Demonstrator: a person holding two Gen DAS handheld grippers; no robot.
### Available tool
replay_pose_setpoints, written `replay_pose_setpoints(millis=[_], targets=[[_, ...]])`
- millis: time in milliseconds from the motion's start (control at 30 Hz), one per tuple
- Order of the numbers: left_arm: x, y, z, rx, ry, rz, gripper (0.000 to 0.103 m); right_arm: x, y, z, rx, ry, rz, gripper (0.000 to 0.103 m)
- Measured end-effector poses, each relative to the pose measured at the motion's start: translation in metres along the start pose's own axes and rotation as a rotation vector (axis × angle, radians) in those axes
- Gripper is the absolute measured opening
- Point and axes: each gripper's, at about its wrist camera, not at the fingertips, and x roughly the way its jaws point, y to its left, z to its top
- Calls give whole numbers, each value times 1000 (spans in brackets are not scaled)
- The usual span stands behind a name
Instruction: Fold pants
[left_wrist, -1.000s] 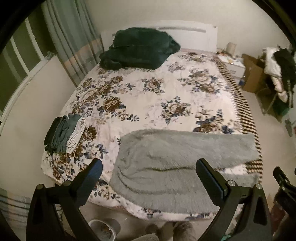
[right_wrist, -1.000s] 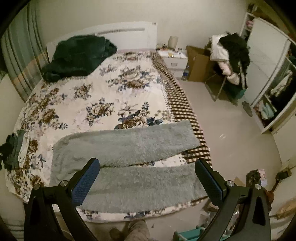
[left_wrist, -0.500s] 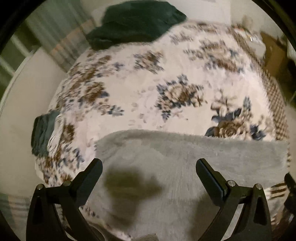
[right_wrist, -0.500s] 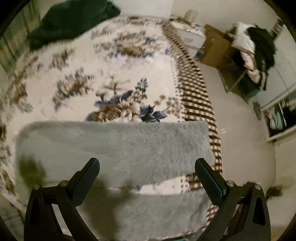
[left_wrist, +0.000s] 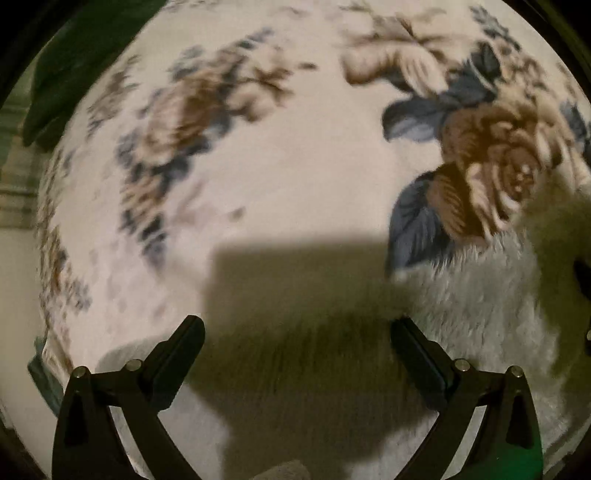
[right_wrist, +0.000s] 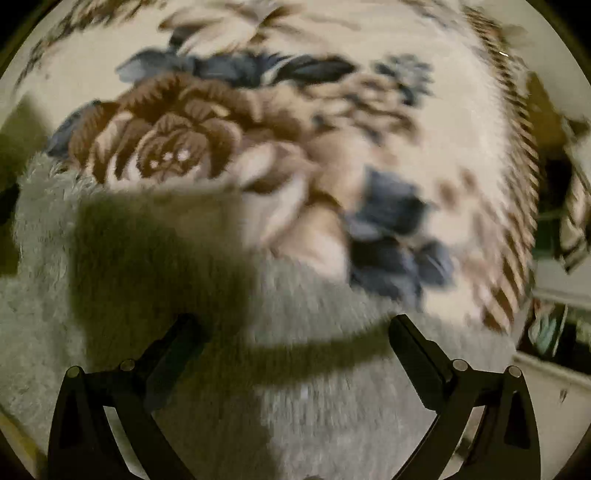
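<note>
Floral bedspread (left_wrist: 295, 166) fills both views, pretty blurry. Fuzzy grey pants (right_wrist: 332, 314) are spread just under both grippers, long axis running sideways. Left gripper (left_wrist: 295, 343) and right gripper (right_wrist: 295, 339) are held wide apart, gripping nothing; neither looks nearer.

The pants (left_wrist: 480, 306) lie on the bedspread (left_wrist: 295, 166), under and ahead-right of the left gripper (left_wrist: 297, 328). A blanket (left_wrist: 74, 62) lies far ahead to its left. In the right wrist view, the pants (right_wrist: 332, 369) spread beneath the right gripper (right_wrist: 295, 328) and to its left, bedspread (right_wrist: 461, 147) ahead.
</note>
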Motion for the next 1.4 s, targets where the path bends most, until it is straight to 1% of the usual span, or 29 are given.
replay_pose_setpoints(millis=[67, 100, 133, 167, 200, 233, 267, 300, 367, 400, 467, 533, 600, 633, 700, 767, 800, 833, 933, 1000, 1100, 1133, 1200, 1233, 1333, 1400], targets=[[8, 0, 8, 9, -10, -41, 102, 11, -2, 9, -16, 10, 33, 96], [10, 2, 9, 10, -21, -62, 99, 14, -4, 11, -23, 12, 57, 88], [10, 4, 9, 15, -32, -94, 94, 15, -6, 13, -33, 15, 82, 76], [9, 5, 6, 21, -41, -144, 75, 15, -7, 13, -37, 6, 109, 68], [6, 6, 3, 24, -54, -189, 54, 13, -9, 14, -33, -1, 130, 49], [1, 5, -1, 39, -70, -212, 40, 12, -11, 12, -27, -6, 153, 28], [-4, 3, -4, 53, -81, -218, 15, 9, -13, 11, -12, -18, 163, 19], [-10, 0, -8, 61, -104, -189, 7, 6, -16, 11, 6, -26, 165, 13], [-20, 0, -16, 62, -132, -167, 5, -1, -22, 6, 47, -49, 171, 11], [-25, 3, -20, 49, -145, -167, 4, -5, -26, 3, 66, -61, 171, 10], [-44, 16, -31, -1, -180, -182, 4, -16, -37, -8, 124, -93, 181, 10], [-67, 28, -43, -53, -221, -202, 2, -32, -49, -17, 156, -126, 183, 10], [-91, 38, -57, -101, -255, -220, 2, -53, -57, -33, 194, -178, 175, 10], [-100, 35, -62, -116, -276, -220, 2, -61, -60, -41, 215, -198, 178, 10], [-127, 30, -84, -141, -317, -223, 2, -78, -63, -59, 241, -236, 167, 10], [-148, 32, -99, -160, -346, -227, 2, -100, -52, -88, 277, -276, 165, 10], [-158, 33, -111, -175, -367, -223, 2, -114, -34, -99, 291, -291, 161, 10], [-161, 31, -119, -189, -375, -228, 2, -132, -18, -122, 307, -306, 161, 10], [-174, 25, -172, -230, -378, -265, 2, -158, 8, -173, 344, -339, 149, 10], [-176, 15, -209, -254, -357, -289, 2, -169, 26, -213, 376, -347, 140, 10], [-166, -1, -262, -289, -279, -344, 2, -174, 61, -272, 406, -340, 107, 10], [-160, -9, -280, -293, -250, -354, 2, -168, 75, -295, 415, -312, 106, 10], [-144, -23, -310, -306, -192, -378, 2, -155, 93, -326, 429, -270, 115, 10], [-136, -30, -320, -302, -168, -377, 2, -142, 107, -345, 432, -232, 120, 10], [-92, -56, -349, -276, -82, -369, 2, -106, 136, -378, 425, -165, 134, 10], [-67, -68, -359, -264, -42, -360, 4, -84, 147, -388, 421, -128, 150, 11]])
